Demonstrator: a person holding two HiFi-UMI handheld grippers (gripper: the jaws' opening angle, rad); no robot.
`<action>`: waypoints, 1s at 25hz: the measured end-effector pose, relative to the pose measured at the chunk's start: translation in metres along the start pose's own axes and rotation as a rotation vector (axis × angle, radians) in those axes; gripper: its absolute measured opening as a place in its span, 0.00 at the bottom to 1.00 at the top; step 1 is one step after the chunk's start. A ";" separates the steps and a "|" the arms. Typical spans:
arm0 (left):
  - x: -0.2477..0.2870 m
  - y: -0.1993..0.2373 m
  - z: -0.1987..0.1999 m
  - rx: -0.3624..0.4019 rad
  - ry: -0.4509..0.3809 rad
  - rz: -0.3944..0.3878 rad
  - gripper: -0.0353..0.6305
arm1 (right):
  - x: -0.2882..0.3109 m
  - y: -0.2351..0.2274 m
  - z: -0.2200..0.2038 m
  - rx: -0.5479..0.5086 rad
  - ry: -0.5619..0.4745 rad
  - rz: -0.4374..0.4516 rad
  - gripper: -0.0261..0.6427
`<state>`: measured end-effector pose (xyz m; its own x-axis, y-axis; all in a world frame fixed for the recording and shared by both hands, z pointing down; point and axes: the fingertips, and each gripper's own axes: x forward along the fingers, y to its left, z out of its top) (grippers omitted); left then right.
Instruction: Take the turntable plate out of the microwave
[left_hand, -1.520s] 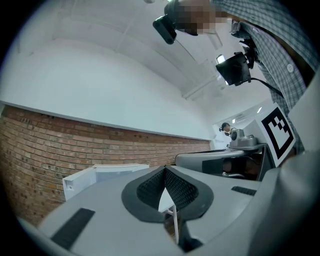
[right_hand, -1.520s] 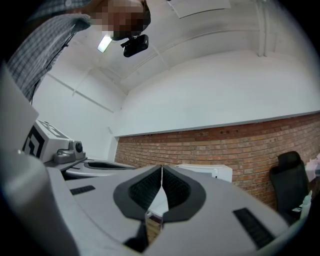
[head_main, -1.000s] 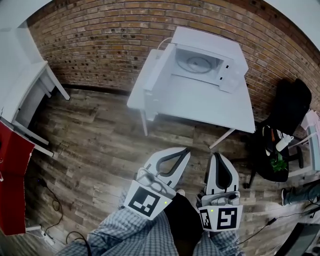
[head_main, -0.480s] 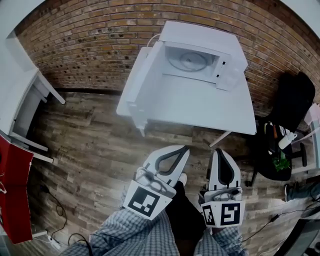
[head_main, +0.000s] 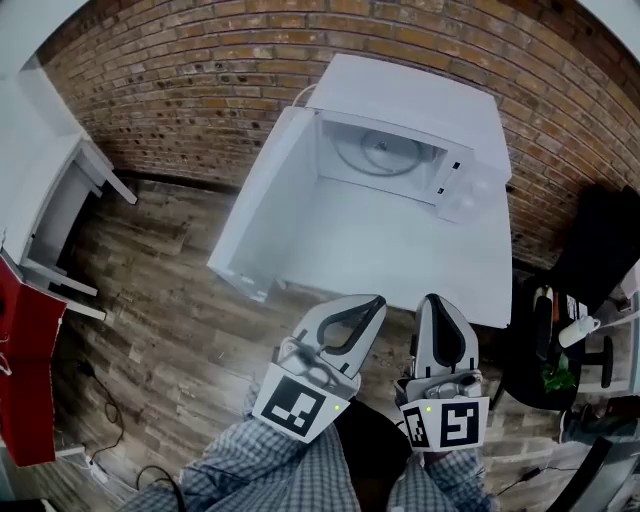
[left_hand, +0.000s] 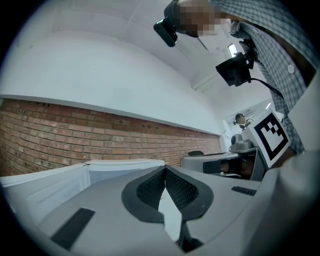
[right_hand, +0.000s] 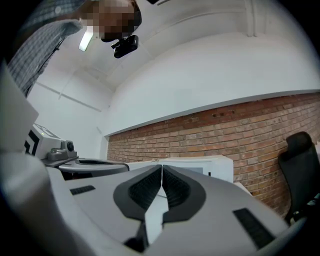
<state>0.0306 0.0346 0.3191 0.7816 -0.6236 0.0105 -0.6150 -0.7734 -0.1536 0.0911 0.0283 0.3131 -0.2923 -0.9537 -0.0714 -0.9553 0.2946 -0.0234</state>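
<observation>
Head view, looking steeply down: a white desk (head_main: 400, 250) stands against a brick wall (head_main: 200, 80) on a wooden plank floor (head_main: 160, 300). On the desk's far side sits a white microwave (head_main: 410, 90), standing open. The round turntable plate (head_main: 385, 150) lies flat inside its cavity. The left gripper (head_main: 376, 299) and right gripper (head_main: 436, 298) are held side by side near the desk's front edge, pointing toward the microwave and well apart from the plate. A black chair (head_main: 590, 250) stands to the right of the desk.

Left gripper view: its jaws are pressed together with nothing between them. Beyond them are a white surface and the brick wall.

Right gripper view: its jaws also meet, holding nothing. The white microwave shows past their tips, with the brick wall and black chair behind.
</observation>
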 end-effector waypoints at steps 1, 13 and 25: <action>0.010 0.004 -0.001 0.001 0.006 0.007 0.07 | 0.009 -0.007 0.000 0.001 0.000 0.011 0.07; 0.080 0.043 -0.002 0.012 0.024 0.063 0.07 | 0.067 -0.057 0.000 0.029 -0.007 0.055 0.07; 0.144 0.122 -0.025 -0.106 -0.037 0.076 0.07 | 0.150 -0.085 -0.025 0.032 0.073 0.035 0.07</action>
<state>0.0649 -0.1525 0.3264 0.7342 -0.6781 -0.0341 -0.6789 -0.7326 -0.0475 0.1274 -0.1413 0.3292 -0.3291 -0.9443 0.0002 -0.9429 0.3286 -0.0544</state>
